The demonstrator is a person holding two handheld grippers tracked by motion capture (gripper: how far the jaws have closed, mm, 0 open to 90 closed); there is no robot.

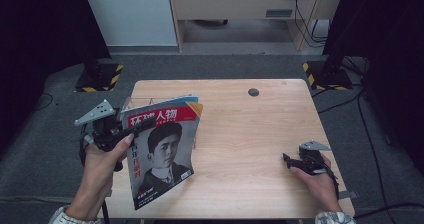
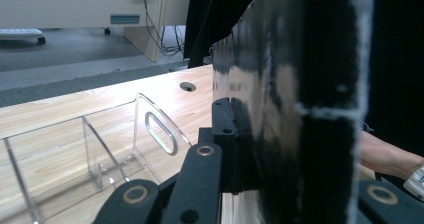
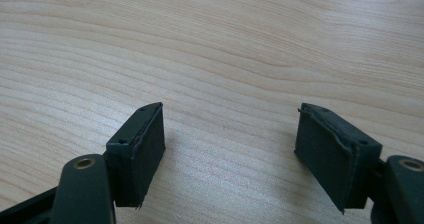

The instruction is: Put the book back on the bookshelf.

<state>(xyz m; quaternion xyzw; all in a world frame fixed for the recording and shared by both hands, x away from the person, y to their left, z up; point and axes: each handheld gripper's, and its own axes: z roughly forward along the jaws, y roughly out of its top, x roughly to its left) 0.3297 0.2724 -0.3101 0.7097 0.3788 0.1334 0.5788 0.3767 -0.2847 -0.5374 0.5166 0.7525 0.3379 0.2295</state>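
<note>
We see left claw (image 1: 134, 127) clamped on magazine (image 1: 162, 151), held upright above table (image 1: 250, 134) at 9 o'clock. Clear rack (image 2: 90, 149) just behind, apparently awaiting magazine. Right claw (image 3: 230, 149) wide, empty, resting at 4 o'clock.

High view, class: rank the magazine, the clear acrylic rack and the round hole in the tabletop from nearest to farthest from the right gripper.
1. Magazine: held up at the table's left by the left gripper, its lower corner closest to the right gripper.
2. Round hole: toward the far edge, slightly farther.
3. Clear acrylic rack: far left, behind the magazine.
</note>
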